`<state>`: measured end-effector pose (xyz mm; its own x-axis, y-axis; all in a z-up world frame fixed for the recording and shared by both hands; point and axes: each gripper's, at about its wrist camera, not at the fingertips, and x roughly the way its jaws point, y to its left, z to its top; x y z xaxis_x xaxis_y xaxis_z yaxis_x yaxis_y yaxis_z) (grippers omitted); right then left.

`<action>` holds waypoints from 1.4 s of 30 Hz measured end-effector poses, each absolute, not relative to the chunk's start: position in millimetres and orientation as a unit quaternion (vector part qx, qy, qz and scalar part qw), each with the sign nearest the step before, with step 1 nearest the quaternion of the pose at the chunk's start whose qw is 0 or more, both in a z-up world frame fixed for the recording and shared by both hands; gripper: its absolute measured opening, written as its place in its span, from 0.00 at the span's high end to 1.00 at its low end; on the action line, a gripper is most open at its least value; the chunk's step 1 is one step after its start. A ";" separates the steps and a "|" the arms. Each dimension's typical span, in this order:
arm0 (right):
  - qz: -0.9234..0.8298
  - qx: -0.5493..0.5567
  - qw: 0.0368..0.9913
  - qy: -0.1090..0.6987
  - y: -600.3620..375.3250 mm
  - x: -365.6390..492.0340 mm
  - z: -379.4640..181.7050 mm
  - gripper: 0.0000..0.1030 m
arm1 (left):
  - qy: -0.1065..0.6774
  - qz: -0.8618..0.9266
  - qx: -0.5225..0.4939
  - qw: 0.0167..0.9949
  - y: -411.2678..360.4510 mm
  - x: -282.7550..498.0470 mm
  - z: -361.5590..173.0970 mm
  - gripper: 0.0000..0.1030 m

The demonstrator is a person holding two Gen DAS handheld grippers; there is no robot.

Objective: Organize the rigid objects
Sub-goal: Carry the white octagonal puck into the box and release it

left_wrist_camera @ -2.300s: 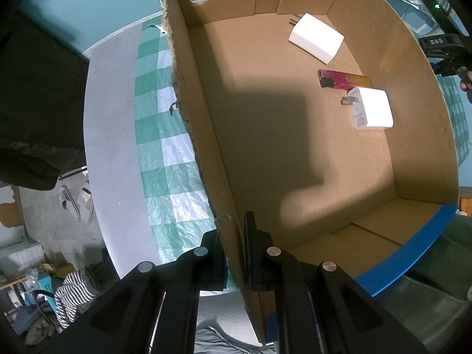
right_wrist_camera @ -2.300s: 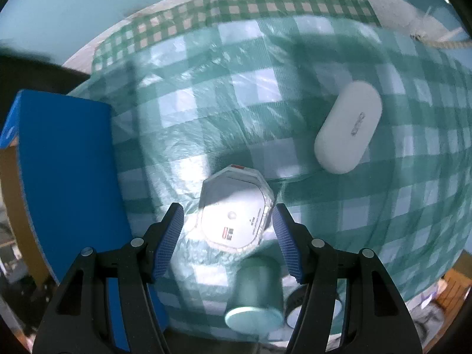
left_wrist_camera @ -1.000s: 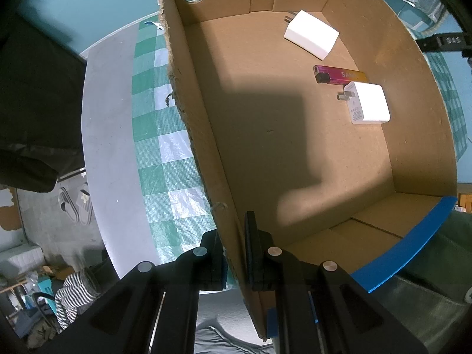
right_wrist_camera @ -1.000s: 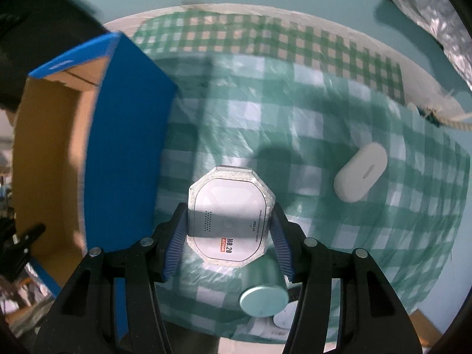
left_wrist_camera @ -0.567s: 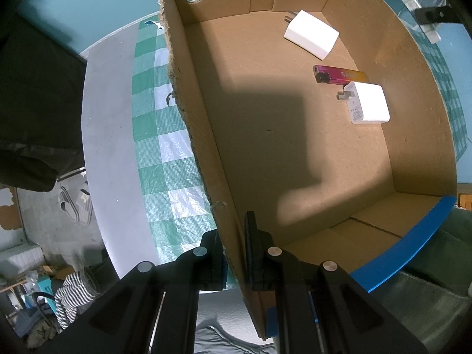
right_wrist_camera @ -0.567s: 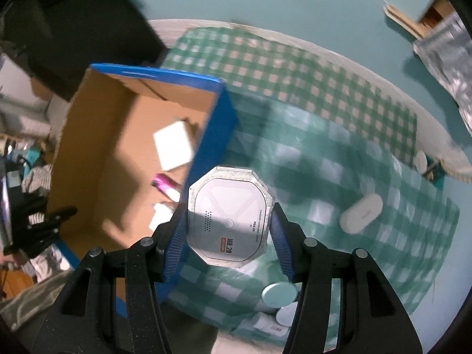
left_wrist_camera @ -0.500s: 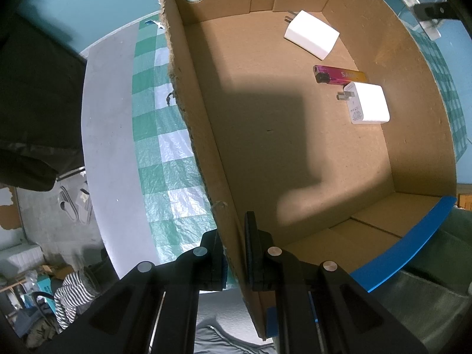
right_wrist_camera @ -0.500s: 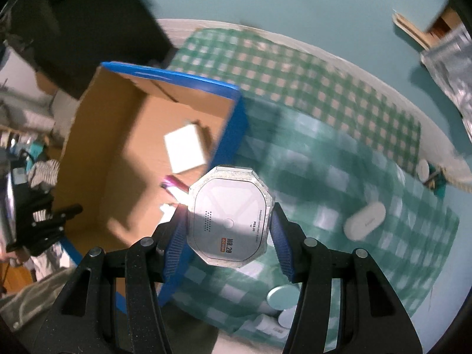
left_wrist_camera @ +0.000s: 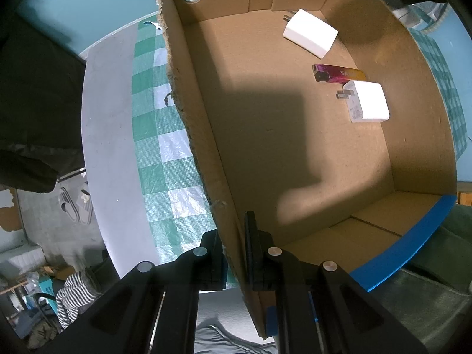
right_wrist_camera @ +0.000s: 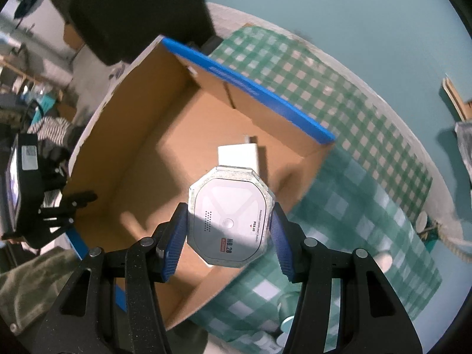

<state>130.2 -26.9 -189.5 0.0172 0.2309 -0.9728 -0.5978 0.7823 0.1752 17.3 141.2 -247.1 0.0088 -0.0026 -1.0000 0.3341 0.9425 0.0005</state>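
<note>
Right now the right gripper is clamped on the white octagonal device, both blue pads pressing its flat sides, and it hangs above the cardboard box, over the part of the floor nearest the right-hand wall. Left gripper is shut on the box's near side wall, pinning the box to the checked tablecloth.

Step in hand, as I read it: drop the device into the box.

- Already in the box: two white chargers and a lighter lying between them, all clustered toward the right wall and far corner. The charger visible in the right wrist view sits directly beyond the device, so a release here likely lands on or against it.
- Better target is the bare floor toward the left gripper's side of the box, in shadow, well apart from that cluster.
- Go down inside the walls before opening; the device is flat and wide, so keep it level and it lands label-up rather than on edge.
- Open only when it is low over the floor, not from up here.
- Keep the left clamp on the wall so the box doesn't slide on the slick cloth.
- Lift straight out, clear of the blue-edged flap.

Other small items remain on the cloth outside the box, near its right wall.
</note>
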 end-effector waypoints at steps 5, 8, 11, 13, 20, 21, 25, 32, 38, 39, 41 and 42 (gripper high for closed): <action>0.313 -0.181 0.680 0.638 -7.2 126.2 -206.0 0.47 | 0.695 -0.121 0.121 0.699 141.4 17.8 -246.6 0.91; 0.323 -0.206 0.666 0.640 2.6 123.1 -216.9 0.47 | 0.695 -0.121 0.121 0.698 141.3 18.6 -247.1 0.91; 0.330 -0.223 0.657 0.640 7.2 121.2 -225.8 0.47 | 0.695 -0.121 0.121 0.698 141.4 18.8 -247.1 0.91; 0.333 -0.228 0.652 0.642 9.2 120.5 -230.9 0.47 | 0.696 -0.121 0.120 0.698 141.1 18.9 -247.3 0.91; 0.326 -0.224 0.659 0.640 7.5 123.4 -232.7 0.47 | 0.696 -0.120 0.120 0.698 141.5 19.6 -247.0 0.91; 0.326 -0.222 0.660 0.640 6.5 124.4 -230.8 0.47 | 0.696 -0.120 0.120 0.697 141.5 19.8 -247.1 0.91; 0.322 -0.219 0.664 0.638 2.7 127.1 -222.2 0.47 | 0.696 -0.120 0.122 0.697 141.2 19.9 -247.4 0.91; 0.316 -0.209 0.677 0.631 -6.4 128.2 -203.7 0.46 | 0.696 -0.121 0.125 0.696 140.0 19.4 -248.7 0.91; 0.307 -0.198 0.687 0.629 -18.6 128.7 -192.1 0.46 | 0.697 -0.120 0.127 0.696 138.8 19.1 -249.3 0.91; 0.303 -0.195 0.689 0.628 -21.9 129.2 -190.0 0.45 | 0.696 -0.120 0.127 0.696 138.4 19.2 -249.3 0.91; 0.296 -0.188 0.693 0.630 -29.2 130.5 -187.3 0.44 | 0.696 -0.120 0.125 0.697 138.5 19.2 -249.3 0.90; 0.292 -0.183 0.695 0.631 -33.5 130.7 -185.7 0.43 | 0.697 -0.120 0.125 0.696 138.2 19.3 -249.4 0.91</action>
<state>130.7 -33.5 -185.7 0.0341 0.1759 -0.9838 -0.6371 0.7623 0.1142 19.3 138.2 -249.4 0.0004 0.0074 -1.0000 0.3407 0.9401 0.0071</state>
